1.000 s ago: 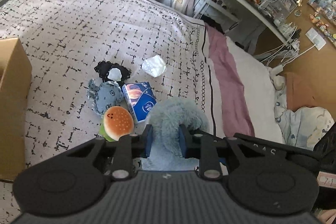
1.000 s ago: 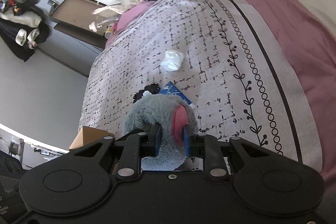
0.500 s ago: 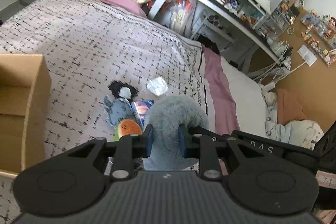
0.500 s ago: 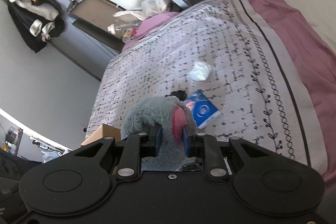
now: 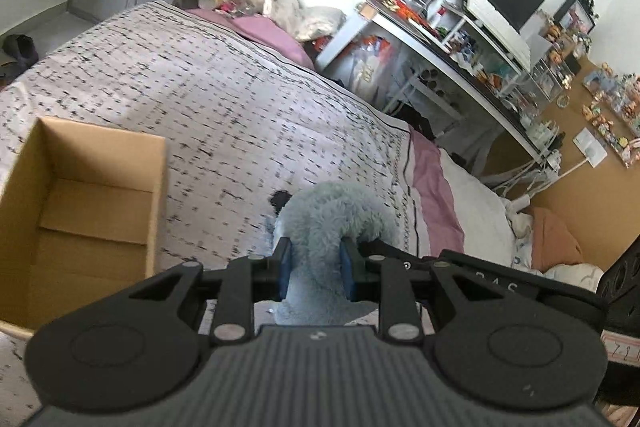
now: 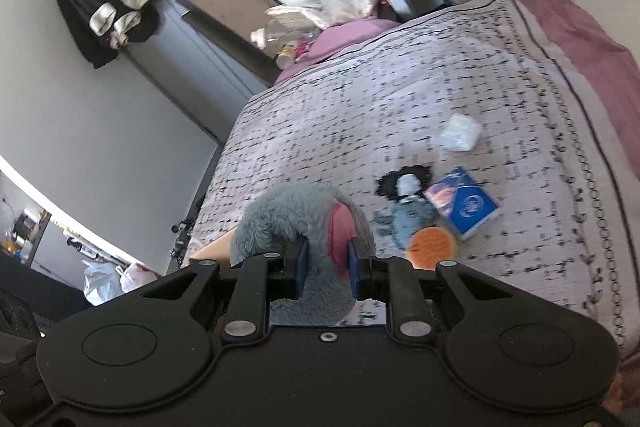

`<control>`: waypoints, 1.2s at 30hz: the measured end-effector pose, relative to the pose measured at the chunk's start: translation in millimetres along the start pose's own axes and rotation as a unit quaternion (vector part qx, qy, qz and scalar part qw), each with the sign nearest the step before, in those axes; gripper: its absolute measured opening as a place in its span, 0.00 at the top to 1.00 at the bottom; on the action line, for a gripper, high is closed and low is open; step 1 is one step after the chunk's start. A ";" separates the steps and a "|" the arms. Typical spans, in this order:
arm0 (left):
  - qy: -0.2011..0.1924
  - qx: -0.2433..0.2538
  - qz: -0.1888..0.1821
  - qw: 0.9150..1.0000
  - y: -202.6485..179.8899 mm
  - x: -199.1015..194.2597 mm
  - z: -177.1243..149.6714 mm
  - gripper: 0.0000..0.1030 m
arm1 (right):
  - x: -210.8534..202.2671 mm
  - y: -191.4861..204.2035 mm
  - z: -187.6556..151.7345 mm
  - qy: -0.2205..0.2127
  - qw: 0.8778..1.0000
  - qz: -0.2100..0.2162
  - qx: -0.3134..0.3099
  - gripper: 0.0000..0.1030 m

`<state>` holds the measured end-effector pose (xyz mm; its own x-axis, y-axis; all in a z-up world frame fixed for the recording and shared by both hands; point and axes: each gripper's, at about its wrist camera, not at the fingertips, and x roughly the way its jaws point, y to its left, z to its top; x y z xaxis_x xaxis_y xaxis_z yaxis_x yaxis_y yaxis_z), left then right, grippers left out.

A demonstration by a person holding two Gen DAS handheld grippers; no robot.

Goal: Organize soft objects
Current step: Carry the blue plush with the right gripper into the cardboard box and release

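On the far left of the patterned grey bedspread [image 5: 224, 107] sits the open brown cardboard box [image 5: 92, 203], nothing inside it that I can see. My left gripper [image 5: 315, 264] and my right gripper [image 6: 327, 265] are each clamped on the fluffy grey-blue plush toy [image 5: 332, 223], which I hold above the bed. An orange burger-shaped cushion [image 6: 434, 246], a small blue-grey doll [image 6: 410, 213] and a blue tissue pack [image 6: 464, 207] lie unsorted. Open bedspread lies between me and the box rim.
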<state>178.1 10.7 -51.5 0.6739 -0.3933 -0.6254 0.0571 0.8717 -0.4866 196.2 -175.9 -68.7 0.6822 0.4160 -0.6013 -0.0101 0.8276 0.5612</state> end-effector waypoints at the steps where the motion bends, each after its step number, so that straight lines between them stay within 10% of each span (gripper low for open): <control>1: -0.002 -0.001 0.001 1.000 5.7 -3.0 1.4 0.77 | 2.4 5.9 -1.9 0.001 1.000 0.002 -0.001 0.80; 20: -0.028 -0.072 0.041 0.996 128.7 -44.4 27.6 0.77 | 72.9 108.2 -35.9 0.055 0.997 0.032 -0.049 0.80; 36: 0.023 -0.102 0.070 0.992 182.4 -29.8 15.3 0.76 | 118.4 113.5 -66.2 0.127 0.992 0.007 -0.022 0.74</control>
<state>179.7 185.9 -112.4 0.6300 -0.2901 -0.7204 -0.1873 0.8435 -0.5034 227.4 -7.8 -113.8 0.4750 0.5039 -0.7215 -0.0537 0.8349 0.5478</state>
